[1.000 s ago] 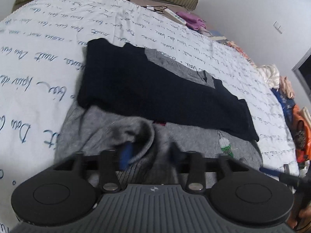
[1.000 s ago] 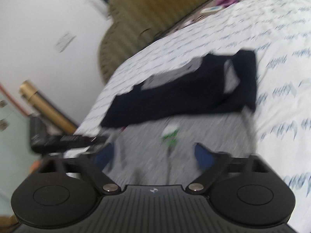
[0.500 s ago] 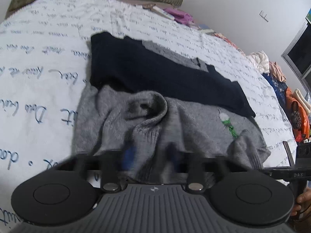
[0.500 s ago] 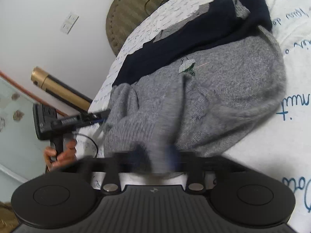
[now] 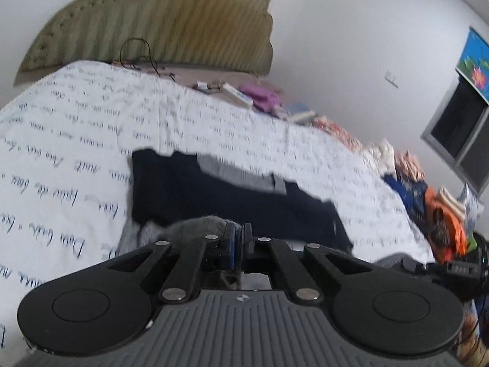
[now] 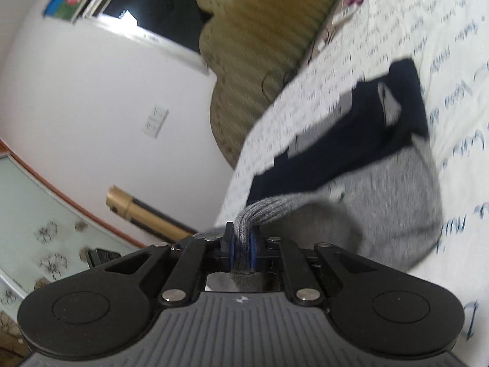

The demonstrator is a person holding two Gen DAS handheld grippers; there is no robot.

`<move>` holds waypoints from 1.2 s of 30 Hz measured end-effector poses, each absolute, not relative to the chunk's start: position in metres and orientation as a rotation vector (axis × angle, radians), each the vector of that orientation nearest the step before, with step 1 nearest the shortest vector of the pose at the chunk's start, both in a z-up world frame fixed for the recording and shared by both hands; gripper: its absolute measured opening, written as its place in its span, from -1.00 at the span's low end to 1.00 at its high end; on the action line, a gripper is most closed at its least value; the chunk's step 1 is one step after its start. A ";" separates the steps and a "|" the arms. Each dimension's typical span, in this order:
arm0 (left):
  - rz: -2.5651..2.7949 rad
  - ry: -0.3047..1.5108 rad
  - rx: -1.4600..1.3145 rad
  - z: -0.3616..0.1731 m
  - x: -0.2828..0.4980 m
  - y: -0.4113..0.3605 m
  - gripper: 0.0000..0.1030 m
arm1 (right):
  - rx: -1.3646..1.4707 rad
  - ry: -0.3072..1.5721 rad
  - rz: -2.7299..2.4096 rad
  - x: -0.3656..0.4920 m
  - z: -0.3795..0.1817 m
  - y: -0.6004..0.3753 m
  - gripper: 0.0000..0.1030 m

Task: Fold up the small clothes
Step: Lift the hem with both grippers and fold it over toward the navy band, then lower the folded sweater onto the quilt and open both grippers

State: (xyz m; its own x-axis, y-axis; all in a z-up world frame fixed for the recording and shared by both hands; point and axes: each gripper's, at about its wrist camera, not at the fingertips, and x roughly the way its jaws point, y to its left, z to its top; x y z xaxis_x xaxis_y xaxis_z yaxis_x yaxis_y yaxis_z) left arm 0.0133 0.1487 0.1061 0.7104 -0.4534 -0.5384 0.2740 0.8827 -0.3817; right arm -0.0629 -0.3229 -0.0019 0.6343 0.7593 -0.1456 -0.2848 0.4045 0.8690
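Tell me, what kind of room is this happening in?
Most likely a home bedroom: a bed under a white quilt printed with blue handwriting, an olive padded headboard against the wall, and piles of folded clothes beside the bed.

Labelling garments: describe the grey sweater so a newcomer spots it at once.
On the white bedspread printed with blue script, two garments overlap. The grey sweater is the nearer, fuzzy one with a ribbed hem, partly under the navy garment.
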 end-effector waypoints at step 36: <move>0.189 0.649 -0.133 0.064 0.249 0.092 -1.00 | 1.188 0.547 0.277 0.139 -0.055 -0.387 -0.81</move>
